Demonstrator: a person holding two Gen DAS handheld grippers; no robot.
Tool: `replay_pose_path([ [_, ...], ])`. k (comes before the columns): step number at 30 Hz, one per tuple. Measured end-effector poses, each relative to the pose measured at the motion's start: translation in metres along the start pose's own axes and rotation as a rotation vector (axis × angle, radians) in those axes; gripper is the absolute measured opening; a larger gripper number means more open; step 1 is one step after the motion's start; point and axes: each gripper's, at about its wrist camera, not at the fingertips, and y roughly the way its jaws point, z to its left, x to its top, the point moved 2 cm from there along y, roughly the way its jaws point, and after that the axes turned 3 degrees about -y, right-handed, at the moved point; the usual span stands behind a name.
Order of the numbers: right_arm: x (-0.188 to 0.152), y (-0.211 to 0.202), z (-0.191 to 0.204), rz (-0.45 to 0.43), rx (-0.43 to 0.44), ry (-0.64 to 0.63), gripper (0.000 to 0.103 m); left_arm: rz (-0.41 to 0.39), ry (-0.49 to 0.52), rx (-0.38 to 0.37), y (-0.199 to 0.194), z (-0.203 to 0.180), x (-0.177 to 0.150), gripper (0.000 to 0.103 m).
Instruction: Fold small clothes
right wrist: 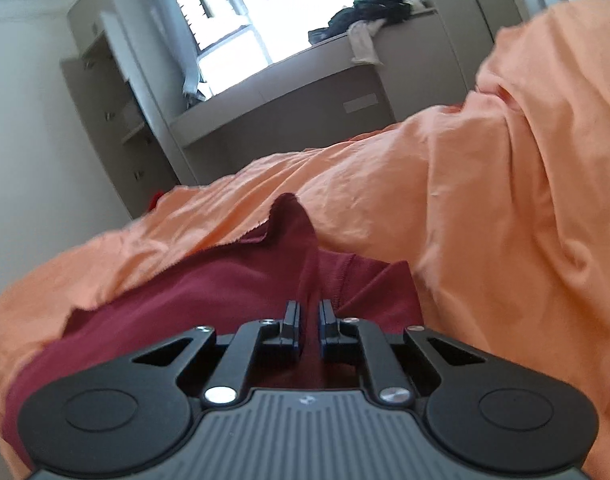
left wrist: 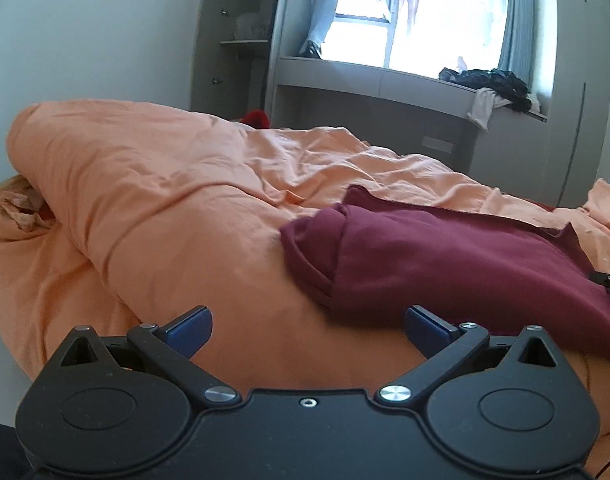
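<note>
Maroon garment [left wrist: 457, 256], the one piece of small clothing in hand, lies on the orange duvet [left wrist: 165, 184] that covers the bed, toward the near right of the left wrist view. Going from the biggest thing down: the duvet is rumpled and heaped into a thick roll on the far left, so the working surface is soft and uneven. Beyond the bed a grey window ledge [left wrist: 385, 80] carries a dark pile of clothes [left wrist: 493, 80] at its right end, well apart from the work.

The garment is spread only roughly. Its left edge is turned over on itself in a loose flap, and a hem shows there; the far corner pokes up. I judge this an early stage of the fold: no tidy rectangle yet, edges not aligned, wrinkles not smoothed.

The right gripper [right wrist: 309, 320] has its fingers nearly together, clamped on a raised ridge of the maroon cloth that runs between them. The left gripper [left wrist: 308, 330] hovers just near of the garment's near edge with its blue fingers [left wrist: 189, 330] wide apart, holding nothing.

What seems left: take a second hold with the free gripper, carry the pinched part across, flatten, then fold again. Whether other pieces await folding I cannot tell.
</note>
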Motion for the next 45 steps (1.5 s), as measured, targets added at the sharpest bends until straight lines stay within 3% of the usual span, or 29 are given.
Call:
replay_pose_path([
  [8,-0.001,-0.015,0.015,-0.022,-0.046,-0.119,0.01,-0.046,0.006,0.03,0.011,0.015,0.018,0.102],
  [11,-0.002,-0.018,0.022,-0.039,-0.048,-0.133,0.024,-0.056,-0.012,0.037,0.026,0.026,0.031,0.101],
  [13,-0.002,-0.021,0.023,-0.057,-0.035,-0.132,0.047,-0.048,-0.041,0.014,0.036,0.033,0.038,0.096],
  [18,0.001,-0.027,0.028,-0.108,-0.028,-0.159,0.067,-0.026,-0.089,-0.058,0.052,0.034,0.049,0.07],
  [19,0.001,-0.027,0.03,-0.116,-0.026,-0.164,0.07,-0.014,-0.091,-0.073,0.057,0.033,0.05,0.058],
  [20,0.001,-0.028,0.03,-0.121,-0.023,-0.167,0.071,0.005,-0.099,-0.083,0.062,0.032,0.051,0.044],
  [24,0.001,-0.029,0.035,-0.129,-0.012,-0.189,0.072,0.095,-0.202,-0.097,0.085,0.037,0.05,0.023],
  [25,0.001,-0.029,0.037,-0.13,-0.012,-0.197,0.073,0.103,-0.222,-0.095,0.089,0.039,0.049,0.011],
  [26,0.0,-0.029,0.038,-0.13,-0.012,-0.204,0.073,0.108,-0.241,-0.097,0.092,0.04,0.049,0.005],
  [29,-0.001,-0.03,0.04,-0.139,-0.012,-0.212,0.076,0.086,-0.325,-0.122,0.089,0.046,0.049,0.003],
  [32,-0.003,-0.03,0.042,-0.139,-0.008,-0.216,0.081,0.022,-0.48,-0.21,0.08,0.061,0.047,0.003],
  [36,-0.005,-0.029,0.043,-0.135,-0.01,-0.228,0.082,0.018,-0.606,-0.254,0.082,0.072,0.041,0.003],
  [41,-0.012,-0.03,0.05,-0.15,-0.003,-0.237,0.087,0.044,-0.503,-0.176,0.086,0.063,0.038,0.006],
  [42,-0.013,-0.03,0.051,-0.155,0.0,-0.246,0.093,0.043,-0.483,-0.158,0.086,0.062,0.037,0.01],
  [44,-0.017,-0.031,0.058,-0.173,-0.007,-0.273,0.1,0.024,-0.449,-0.11,0.079,0.061,0.036,0.029],
  [45,-0.019,-0.032,0.062,-0.188,-0.019,-0.292,0.103,0.011,-0.428,-0.094,0.076,0.059,0.036,0.032],
])
